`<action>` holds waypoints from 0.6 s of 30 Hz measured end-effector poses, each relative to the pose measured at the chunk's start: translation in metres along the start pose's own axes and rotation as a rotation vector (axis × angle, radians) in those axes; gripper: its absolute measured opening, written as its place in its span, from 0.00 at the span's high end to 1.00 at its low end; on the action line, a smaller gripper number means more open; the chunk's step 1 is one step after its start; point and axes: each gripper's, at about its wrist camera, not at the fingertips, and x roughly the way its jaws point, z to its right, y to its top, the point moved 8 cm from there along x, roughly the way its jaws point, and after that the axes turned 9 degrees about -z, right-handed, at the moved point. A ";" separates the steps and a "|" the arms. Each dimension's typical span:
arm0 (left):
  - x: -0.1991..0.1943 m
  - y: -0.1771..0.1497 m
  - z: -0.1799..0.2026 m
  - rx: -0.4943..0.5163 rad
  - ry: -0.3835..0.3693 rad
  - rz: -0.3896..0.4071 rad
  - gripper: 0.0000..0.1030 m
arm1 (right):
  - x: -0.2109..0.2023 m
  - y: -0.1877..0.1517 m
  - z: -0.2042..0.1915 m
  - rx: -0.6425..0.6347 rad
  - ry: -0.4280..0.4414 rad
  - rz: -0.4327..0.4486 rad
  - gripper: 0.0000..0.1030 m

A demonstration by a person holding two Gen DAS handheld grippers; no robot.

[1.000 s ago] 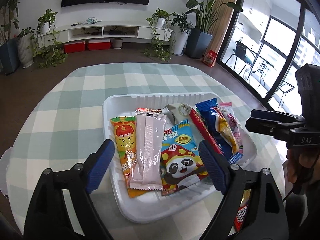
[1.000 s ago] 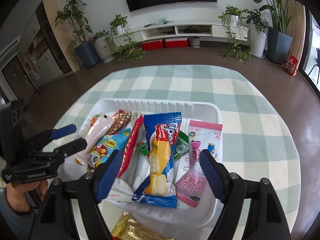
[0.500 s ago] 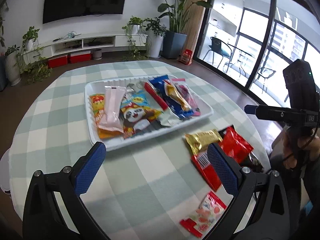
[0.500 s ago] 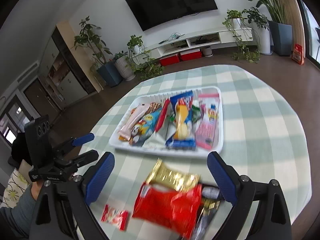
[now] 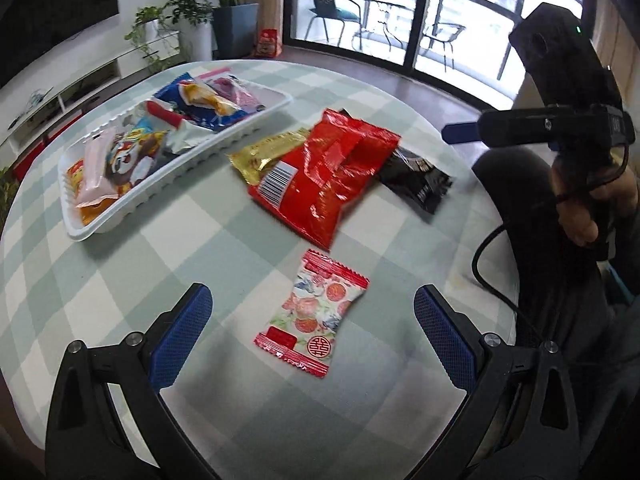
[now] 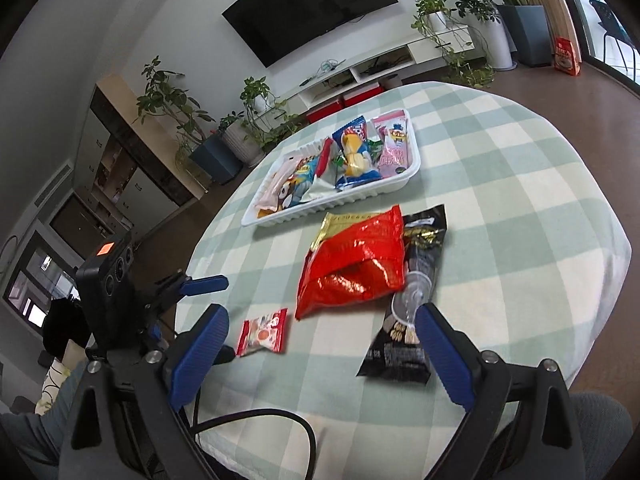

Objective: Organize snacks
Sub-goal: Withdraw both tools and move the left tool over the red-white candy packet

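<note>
A white tray (image 5: 172,184) (image 6: 412,172) holds several snack packets at the far side of the round table. A red bag (image 5: 328,168) (image 6: 356,264), a gold packet (image 5: 264,154) (image 6: 340,220) and a black packet (image 5: 416,178) (image 6: 416,312) lie loose in front of the tray. A small red and white candy packet (image 5: 316,314) (image 6: 264,332) lies nearest me. My left gripper (image 5: 312,340) is open and empty, just above and around the candy packet. My right gripper (image 6: 320,356) is open and empty, near the table's front edge by the black packet.
The table wears a green and white checked cloth (image 5: 120,280) (image 6: 520,220). The right gripper shows in the left wrist view (image 5: 560,124), and the left gripper in the right wrist view (image 6: 160,300). Plants, a TV stand and windows lie beyond.
Both grippers pulled back from over the tray toward the table's front edge. The loose packets have come into view, and the left gripper now hovers at the small candy packet.
</note>
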 end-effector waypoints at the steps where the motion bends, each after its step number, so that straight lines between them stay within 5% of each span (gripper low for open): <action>1: 0.005 -0.002 0.004 0.029 0.012 -0.025 0.01 | 0.001 -0.002 0.002 0.006 -0.009 -0.004 0.06; 5: 0.018 -0.004 0.005 0.062 0.031 -0.074 0.05 | 0.009 -0.008 0.012 0.040 -0.069 -0.037 0.06; 11: 0.030 -0.001 0.004 0.090 -0.029 -0.129 0.38 | 0.012 -0.017 0.020 0.068 -0.072 -0.063 0.06; 18: 0.033 0.000 0.005 0.123 -0.060 -0.163 0.43 | 0.012 -0.021 0.022 0.074 -0.070 -0.074 0.06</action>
